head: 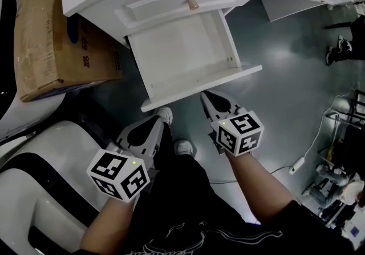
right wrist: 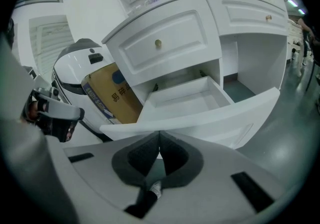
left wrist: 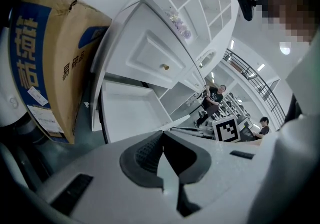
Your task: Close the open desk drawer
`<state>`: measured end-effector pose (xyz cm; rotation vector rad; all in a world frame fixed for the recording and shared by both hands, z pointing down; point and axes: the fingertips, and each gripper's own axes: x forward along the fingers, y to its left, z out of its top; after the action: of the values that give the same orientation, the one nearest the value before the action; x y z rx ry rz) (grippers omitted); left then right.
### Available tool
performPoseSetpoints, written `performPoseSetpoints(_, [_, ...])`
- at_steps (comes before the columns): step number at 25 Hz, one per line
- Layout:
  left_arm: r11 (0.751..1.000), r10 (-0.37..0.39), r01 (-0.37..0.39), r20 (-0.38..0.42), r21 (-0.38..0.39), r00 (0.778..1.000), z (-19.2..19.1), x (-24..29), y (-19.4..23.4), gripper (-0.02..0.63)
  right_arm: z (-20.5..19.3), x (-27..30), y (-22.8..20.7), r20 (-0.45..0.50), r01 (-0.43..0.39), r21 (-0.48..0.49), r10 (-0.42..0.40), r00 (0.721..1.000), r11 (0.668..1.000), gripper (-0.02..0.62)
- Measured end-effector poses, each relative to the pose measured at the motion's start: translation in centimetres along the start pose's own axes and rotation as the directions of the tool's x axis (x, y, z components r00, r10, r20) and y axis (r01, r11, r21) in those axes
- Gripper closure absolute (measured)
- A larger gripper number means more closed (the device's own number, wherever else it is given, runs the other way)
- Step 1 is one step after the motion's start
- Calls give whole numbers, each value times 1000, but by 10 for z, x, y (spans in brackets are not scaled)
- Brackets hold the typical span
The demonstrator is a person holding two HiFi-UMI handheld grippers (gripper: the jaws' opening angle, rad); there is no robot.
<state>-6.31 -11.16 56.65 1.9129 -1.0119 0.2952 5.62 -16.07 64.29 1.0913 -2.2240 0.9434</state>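
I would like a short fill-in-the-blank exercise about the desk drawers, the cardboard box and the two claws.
1. The open drawer is ____ inside.
2. In the head view, the cardboard box stands to the ____ of the open drawer.
3. The left claw and the right claw both have their jaws ____, with nothing between them.
4. The upper drawer with the knob is ____.
Missing words: empty; left; shut; closed.

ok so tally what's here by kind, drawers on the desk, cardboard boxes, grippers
Drawers: 3 (open drawer, closed drawer above it, closed side drawer)
Cardboard boxes: 1 (cardboard box)
Grippers: 2 (left gripper, right gripper, both with jaws together on nothing)
Total: 6
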Motion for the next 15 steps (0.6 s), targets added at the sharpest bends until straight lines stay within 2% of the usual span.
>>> performPoseSetpoints(15, [1000,17,-17,-1,-21,1000,14,-9,25,601,36,32,-7,-1,43,-9,-43,999,999,589])
